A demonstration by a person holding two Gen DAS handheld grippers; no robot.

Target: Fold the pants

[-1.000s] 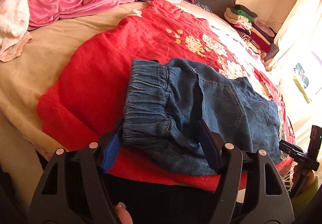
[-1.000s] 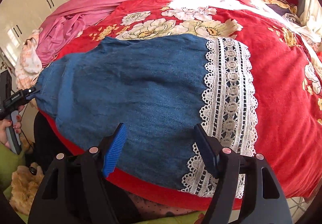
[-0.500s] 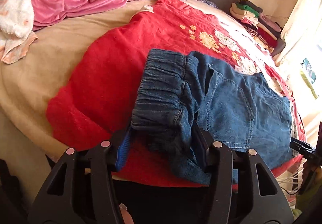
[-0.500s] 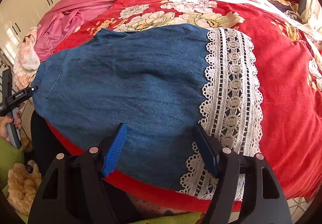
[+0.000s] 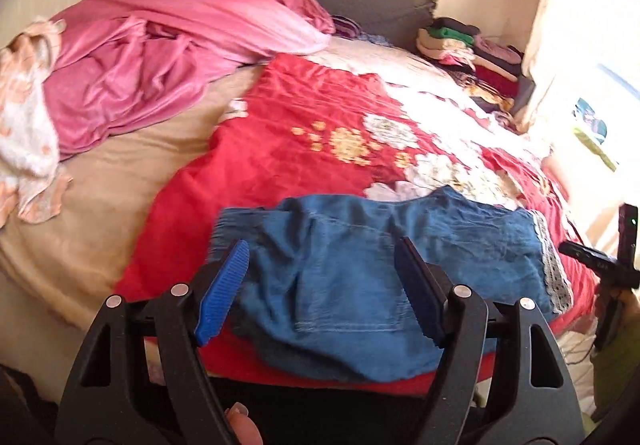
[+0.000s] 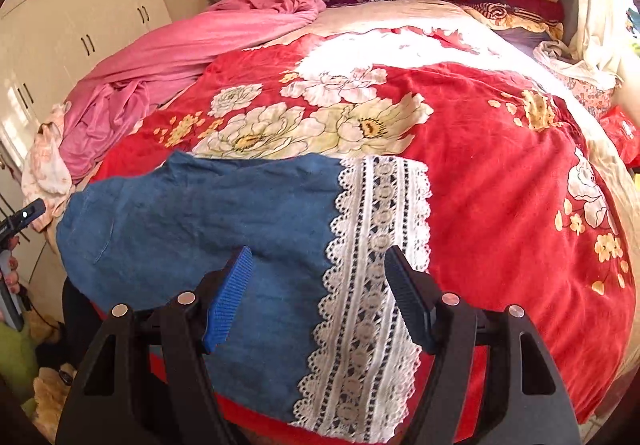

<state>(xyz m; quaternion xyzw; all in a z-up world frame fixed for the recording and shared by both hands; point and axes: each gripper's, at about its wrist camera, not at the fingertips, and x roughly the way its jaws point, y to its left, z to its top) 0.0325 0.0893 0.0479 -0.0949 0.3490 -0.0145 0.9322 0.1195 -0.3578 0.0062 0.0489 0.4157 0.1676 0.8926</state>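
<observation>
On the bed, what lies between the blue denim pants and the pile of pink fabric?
Only the red floral blanket lies between the pants and the pink fabric; the right wrist view shows this best.

My blue denim pants (image 5: 360,285) lie flat near the front edge of the bed, on the red part of the cover, folded across into a short, wide shape. The elastic waistband sits at their left end, and a white lace hem (image 6: 376,269) trims the right.
</observation>
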